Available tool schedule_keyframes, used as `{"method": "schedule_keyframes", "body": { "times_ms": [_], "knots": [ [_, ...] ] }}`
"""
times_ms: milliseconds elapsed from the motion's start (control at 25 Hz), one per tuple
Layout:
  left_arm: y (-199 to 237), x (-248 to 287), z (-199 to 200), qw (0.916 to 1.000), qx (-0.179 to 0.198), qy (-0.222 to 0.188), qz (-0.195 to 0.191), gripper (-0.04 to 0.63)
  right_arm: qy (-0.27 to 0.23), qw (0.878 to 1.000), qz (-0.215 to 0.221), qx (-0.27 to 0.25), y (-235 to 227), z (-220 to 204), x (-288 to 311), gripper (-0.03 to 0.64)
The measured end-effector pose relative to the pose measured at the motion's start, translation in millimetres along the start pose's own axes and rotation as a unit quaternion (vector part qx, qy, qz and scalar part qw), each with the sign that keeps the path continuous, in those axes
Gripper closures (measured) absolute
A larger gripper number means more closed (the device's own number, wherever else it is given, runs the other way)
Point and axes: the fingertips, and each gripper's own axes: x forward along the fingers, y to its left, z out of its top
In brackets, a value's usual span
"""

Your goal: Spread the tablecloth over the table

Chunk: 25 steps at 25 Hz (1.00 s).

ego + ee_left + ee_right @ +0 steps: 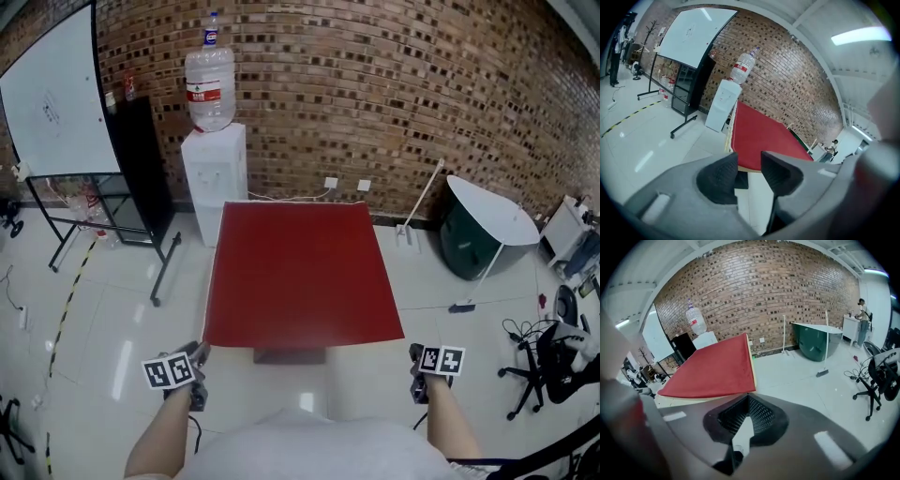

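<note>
— Red cloth was noted first. Where was the tablecloth (300,272) found?
— It was found laid flat over the counter (679,399), with only a pale strip of the top left showing under the near hem.
— Which way was it set from the jaws?
— It was seen ahead of both. Its long axis was run away from the person toward the brick wall (394,84), and the near hem was stretched crosswise between the two tools. The left gripper (199,354) was held just beside the near left corner and the right gripper (415,356) just beside the near right corner. Neither could be called nearer.
— How were the jaws found?
— On the left they were parted with nothing between them. On the right they were pressed together on nothing. The cloth was touched by neither.
— What was judged of the task?
— The spreading was judged as good as done. At most, a small tug at the near corners might be called for.
— And the room?
— A glossy white floor (112,309) was seen all round. A water dispenser (214,178) was stood against the wall beyond the far edge, and a whiteboard (52,98) was seen to its left.
</note>
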Motion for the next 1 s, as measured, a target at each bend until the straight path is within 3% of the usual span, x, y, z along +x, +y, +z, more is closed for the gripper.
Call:
{"method": "schedule_keyframes", "body": {
  "times_ms": [120, 240, 440, 600, 800, 1000],
  "knots": [
    [-34, -18, -3, 0.9987, 0.034, -0.004, -0.039, 0.459, 0.005, 0.999, 0.051, -0.008, 35, -15, -15, 0.615],
    [-85, -41, -16, 0.9939, 0.058, -0.01, -0.093, 0.59, 0.003, 0.992, 0.119, -0.033, 80, -37, -44, 0.615],
    [-193, -90, -83, 0.9755, 0.117, 0.004, -0.186, 0.594, -0.009, 0.971, 0.216, -0.1, 125, -93, -127, 0.615],
    [-266, -144, -160, 0.9642, 0.125, 0.01, -0.234, 0.594, -0.014, 0.96, 0.259, -0.102, 120, -159, -203, 0.615],
    [-331, -215, -240, 0.9536, 0.138, 0.023, -0.267, 0.594, -0.026, 0.947, 0.302, -0.109, 111, -226, -283, 0.615],
    [-368, -277, -284, 0.9409, 0.175, 0.028, -0.289, 0.594, -0.049, 0.916, 0.352, -0.185, 140, -264, -355, 0.615]
  ]
}}
